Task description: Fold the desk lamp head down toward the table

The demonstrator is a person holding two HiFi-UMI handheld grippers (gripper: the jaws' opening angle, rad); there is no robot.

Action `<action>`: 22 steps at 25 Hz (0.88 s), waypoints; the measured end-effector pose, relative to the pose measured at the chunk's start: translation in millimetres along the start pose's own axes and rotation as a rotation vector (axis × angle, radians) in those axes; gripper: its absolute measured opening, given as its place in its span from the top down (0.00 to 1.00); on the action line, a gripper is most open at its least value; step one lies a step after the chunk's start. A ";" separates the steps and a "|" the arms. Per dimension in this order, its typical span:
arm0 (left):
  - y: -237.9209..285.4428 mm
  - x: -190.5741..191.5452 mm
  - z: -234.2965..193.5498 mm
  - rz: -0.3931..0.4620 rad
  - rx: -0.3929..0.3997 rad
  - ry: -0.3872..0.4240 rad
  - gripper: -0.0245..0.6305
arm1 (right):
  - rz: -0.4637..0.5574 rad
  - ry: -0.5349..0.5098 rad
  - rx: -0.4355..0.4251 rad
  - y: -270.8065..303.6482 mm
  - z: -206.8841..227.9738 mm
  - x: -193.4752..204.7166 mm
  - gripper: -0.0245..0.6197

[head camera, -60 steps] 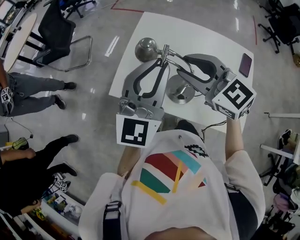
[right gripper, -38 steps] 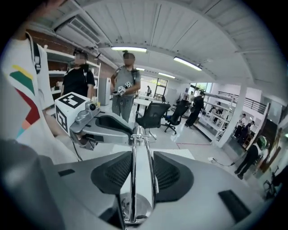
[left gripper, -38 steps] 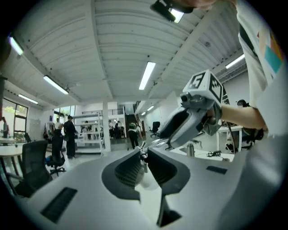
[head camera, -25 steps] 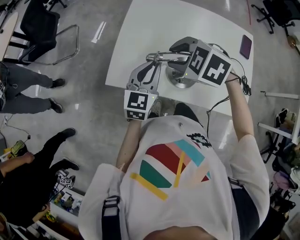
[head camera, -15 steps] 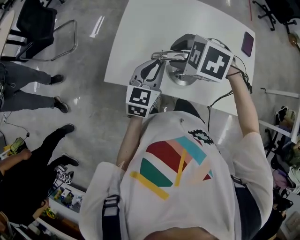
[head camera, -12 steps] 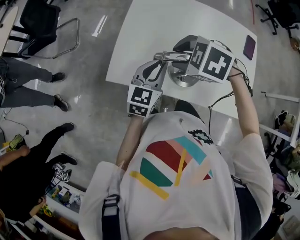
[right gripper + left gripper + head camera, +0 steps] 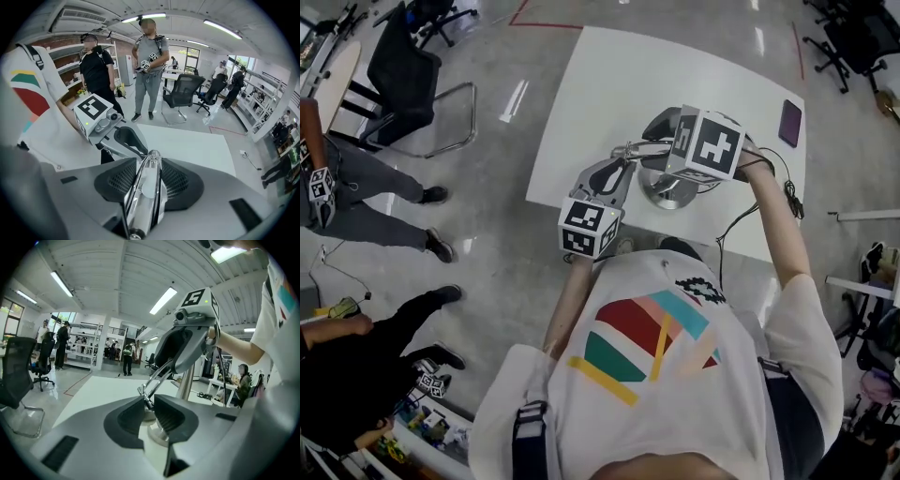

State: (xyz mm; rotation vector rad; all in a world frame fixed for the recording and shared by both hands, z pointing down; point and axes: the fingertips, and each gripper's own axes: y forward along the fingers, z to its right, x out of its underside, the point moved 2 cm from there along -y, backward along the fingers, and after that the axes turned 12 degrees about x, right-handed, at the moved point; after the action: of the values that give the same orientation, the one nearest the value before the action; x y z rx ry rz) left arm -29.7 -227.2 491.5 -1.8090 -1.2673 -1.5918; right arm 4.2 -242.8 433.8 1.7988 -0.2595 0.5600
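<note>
The desk lamp (image 7: 146, 187) has folded in over its base (image 7: 667, 193), the right hand-held gripper (image 7: 149, 161) swung above.

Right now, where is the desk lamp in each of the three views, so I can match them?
Head view: desk lamp right of centre, base near the front edge of the white table.
Left gripper view: centre, rods rising from the left gripper, post to their right.
Right gripper view: bottom centre, chrome arm clamped in the right gripper.
Shared landmark: the white table, under the lamp in all three.
</note>
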 end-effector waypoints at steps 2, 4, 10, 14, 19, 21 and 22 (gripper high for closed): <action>1.1 -1.4 0.0 -0.023 0.009 0.026 0.81 | 0.004 0.043 0.009 -1.3 3.8 1.1 0.71; 2.3 -3.1 0.1 -0.052 0.049 0.026 0.81 | 0.004 0.070 0.025 -3.3 6.0 2.4 0.71; 4.8 -7.9 2.8 -0.179 0.140 0.021 0.81 | 0.144 0.081 0.132 -30.1 21.4 -6.4 0.71; -6.3 -35.9 -8.3 -0.056 0.125 -0.051 0.81 | 0.390 0.232 0.231 -81.4 64.7 -22.9 0.71; -21.1 -117.1 -22.5 0.191 0.011 0.040 0.81 | 0.566 0.282 0.399 -120.2 74.2 -24.8 0.71; -25.2 -158.0 -16.4 0.287 -0.016 0.110 0.81 | 0.608 0.336 0.494 -132.5 74.7 -23.7 0.71; -26.2 -177.5 -11.5 0.329 -0.020 0.142 0.81 | 0.629 0.370 0.550 -138.4 77.0 -22.0 0.71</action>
State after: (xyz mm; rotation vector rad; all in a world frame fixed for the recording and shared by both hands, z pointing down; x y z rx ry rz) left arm -45.7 -286.1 322.3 -1.7727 -0.8421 -1.5192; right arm 65.9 -276.6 290.2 2.0778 -0.4487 1.5104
